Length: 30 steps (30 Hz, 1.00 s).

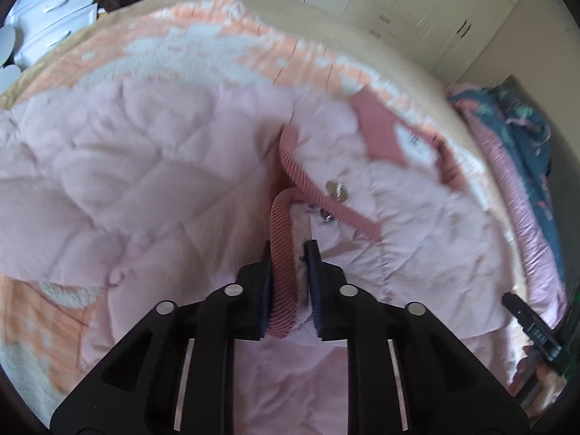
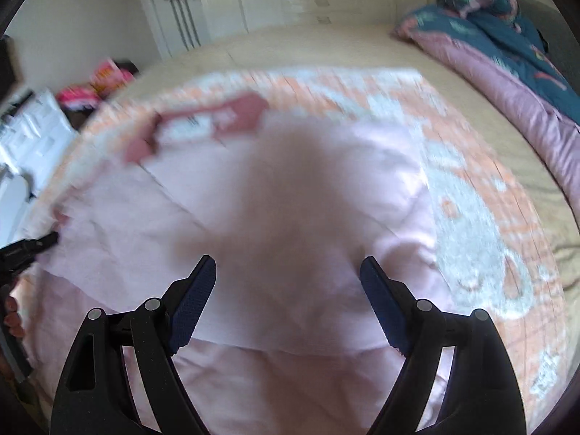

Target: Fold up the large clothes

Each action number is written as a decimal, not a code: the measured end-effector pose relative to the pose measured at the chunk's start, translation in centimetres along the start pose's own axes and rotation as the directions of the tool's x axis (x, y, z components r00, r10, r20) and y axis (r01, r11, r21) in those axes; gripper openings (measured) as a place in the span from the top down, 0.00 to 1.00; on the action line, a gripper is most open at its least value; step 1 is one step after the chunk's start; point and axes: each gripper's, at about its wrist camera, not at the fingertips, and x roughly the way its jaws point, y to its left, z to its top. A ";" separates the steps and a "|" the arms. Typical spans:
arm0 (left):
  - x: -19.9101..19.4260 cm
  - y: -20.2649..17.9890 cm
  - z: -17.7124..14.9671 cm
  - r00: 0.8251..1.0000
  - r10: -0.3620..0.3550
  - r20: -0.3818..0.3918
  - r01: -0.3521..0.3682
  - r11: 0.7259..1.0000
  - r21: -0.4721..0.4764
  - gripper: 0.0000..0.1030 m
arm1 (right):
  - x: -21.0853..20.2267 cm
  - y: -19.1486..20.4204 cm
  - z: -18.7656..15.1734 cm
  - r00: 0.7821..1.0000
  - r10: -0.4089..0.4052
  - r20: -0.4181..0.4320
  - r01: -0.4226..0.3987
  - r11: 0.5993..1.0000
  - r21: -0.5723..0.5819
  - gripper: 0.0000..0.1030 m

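A pale pink quilted jacket point(image 1: 152, 166) with darker pink ribbed trim lies spread on a bed. My left gripper point(image 1: 290, 250) is shut on the jacket's ribbed cuff point(image 1: 281, 239) and holds it lifted over the jacket body. A snap button point(image 1: 337, 189) shows beside the ribbed placket. In the right wrist view the jacket point(image 2: 290, 188) fills the middle, blurred. My right gripper point(image 2: 288, 268) is open and empty just above it. The right gripper also shows at the right edge of the left wrist view point(image 1: 533, 326).
An orange and white blanket point(image 2: 482, 195) lies under the jacket on the beige bed point(image 2: 326, 43). A rolled pink and blue quilt point(image 2: 514, 58) lies along the bed's right side. White wardrobes point(image 1: 417, 3) and a white drawer unit point(image 1: 50, 11) stand behind.
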 end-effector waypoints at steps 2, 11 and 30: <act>0.7 -0.4 -0.1 1.000 0.018 -0.005 -0.018 0.999 0.027 0.84 | 0.9 -0.9 -0.4 1.000 -0.003 -0.016 0.004 1.000 0.023 0.21; -0.9 -1.6 0.3 0.999 0.036 0.017 -0.037 0.998 0.054 0.47 | 0.4 -0.8 -0.8 1.000 0.007 0.001 -0.007 0.997 0.075 0.20; -9.4 2.4 1.0 0.986 0.121 0.111 -0.118 0.992 -0.034 0.09 | -6.7 9.1 -0.3 0.985 0.138 0.100 -0.135 0.990 -0.034 0.04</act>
